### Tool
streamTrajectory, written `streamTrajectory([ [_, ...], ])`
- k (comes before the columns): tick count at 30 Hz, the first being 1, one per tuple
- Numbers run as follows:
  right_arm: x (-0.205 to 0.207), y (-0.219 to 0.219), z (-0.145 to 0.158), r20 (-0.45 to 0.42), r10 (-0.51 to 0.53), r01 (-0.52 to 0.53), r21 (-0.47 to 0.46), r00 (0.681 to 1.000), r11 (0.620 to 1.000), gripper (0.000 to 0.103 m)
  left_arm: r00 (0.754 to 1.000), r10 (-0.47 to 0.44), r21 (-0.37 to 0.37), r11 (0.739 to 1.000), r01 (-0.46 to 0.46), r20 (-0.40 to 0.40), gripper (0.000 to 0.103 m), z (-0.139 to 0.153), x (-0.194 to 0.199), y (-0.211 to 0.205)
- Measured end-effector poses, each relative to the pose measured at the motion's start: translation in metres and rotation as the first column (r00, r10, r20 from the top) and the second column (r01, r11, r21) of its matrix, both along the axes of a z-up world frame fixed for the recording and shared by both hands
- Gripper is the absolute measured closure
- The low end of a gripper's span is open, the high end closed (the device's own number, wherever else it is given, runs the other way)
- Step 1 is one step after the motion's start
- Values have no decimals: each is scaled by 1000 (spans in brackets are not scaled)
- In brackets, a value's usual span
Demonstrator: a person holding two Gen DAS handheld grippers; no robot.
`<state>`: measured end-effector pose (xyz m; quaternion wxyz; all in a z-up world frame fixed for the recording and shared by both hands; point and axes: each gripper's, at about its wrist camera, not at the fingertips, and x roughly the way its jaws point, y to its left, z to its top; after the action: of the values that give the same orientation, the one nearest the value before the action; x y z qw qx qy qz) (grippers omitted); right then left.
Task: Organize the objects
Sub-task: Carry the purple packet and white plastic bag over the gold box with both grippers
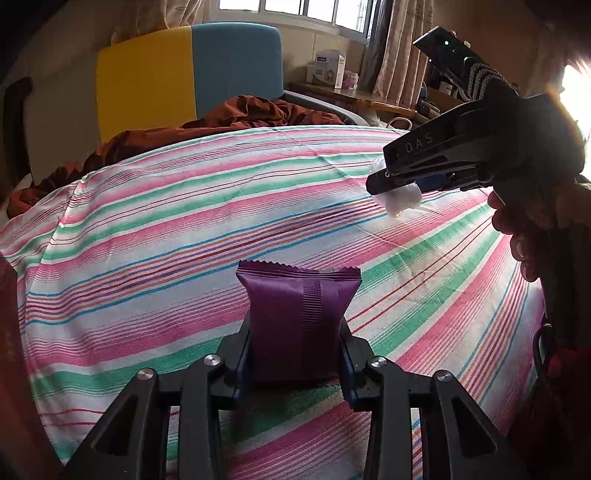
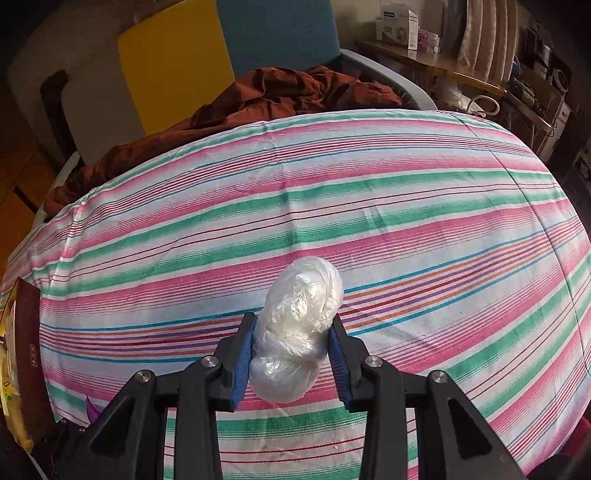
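Both grippers loaded, nothing set down yet.

Left gripper (image 1: 297, 354): clamped on a purple packet (image 1: 299, 325), blue pads pressing its 2 sides. Packet stands upright between the fingers, crimped top edge up, held above the striped sheet (image 1: 184, 229). Can't tell if its bottom edge touches the sheet.

Right gripper (image 2: 291, 350): clamped on a clear plastic wad (image 2: 299, 325), pads squeezing it at the middle, ends bulging out above and below. From the left camera the same wad (image 1: 400, 199) pokes out under the right gripper (image 1: 388, 181), off to the right and clear of the sheet.

Sheet in view is bare: no bin, tray or pile that I can see as a target. A brown blanket (image 2: 288, 96) is bunched at the far end, a box (image 2: 397, 27) sits on the shelf behind.

My read: pickup done for 2 items, placement still open for both. No sorted group visible anywhere, so progress looks early to middle. Where they're meant to go isn't shown.
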<state>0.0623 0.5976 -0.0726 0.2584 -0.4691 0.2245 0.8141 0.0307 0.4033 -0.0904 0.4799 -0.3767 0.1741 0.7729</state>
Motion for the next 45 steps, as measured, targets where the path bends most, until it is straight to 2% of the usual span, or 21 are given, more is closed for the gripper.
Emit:
streamTrajectory([
  [6,-11,-19,2,-20,108,-108,2,994,994,66,1000,10,-5,1000,-10,-13,66,17,9,-15],
  [12,-19,-37,3,-32,198,-198,7,980,980,66,998,31,75,997,-26,-63,66,66,18,-53],
  [15,-22,-50,3,-17,242,-242,20,970,970,66,995,79,116,991,-71,-67,66,87,11,-85],
  [18,-26,-65,0,8,290,-290,36,957,956,66,983,176,151,974,-168,-46,65,101,-12,-130],
  [22,-31,-83,-1,39,332,-334,51,942,941,66,938,346,181,924,-336,-27,65,109,-49,-203],
  [26,-36,-105,-1,65,362,-366,58,930,929,66,866,500,181,850,-494,14,65,103,-83,-274],
  [30,-39,-130,7,54,383,-386,64,922,920,66,800,599,169,785,-596,39,65,91,-107,-327],
  [34,-45,-162,27,-5,425,-424,70,905,903,66,759,649,156,745,-648,52,65,79,-114,-353],
  [37,-53,-193,47,-66,475,-470,72,878,880,66,734,674,143,722,-677,76,65,70,-122,-366],
  [43,-79,-273,78,-175,613,-614,58,770,787,66,716,692,110,708,-698,92,63,55,-129,-373],
  [45,-92,-302,80,-189,655,-658,54,732,751,66,709,699,107,701,-706,93,56,54,-127,-375],
])
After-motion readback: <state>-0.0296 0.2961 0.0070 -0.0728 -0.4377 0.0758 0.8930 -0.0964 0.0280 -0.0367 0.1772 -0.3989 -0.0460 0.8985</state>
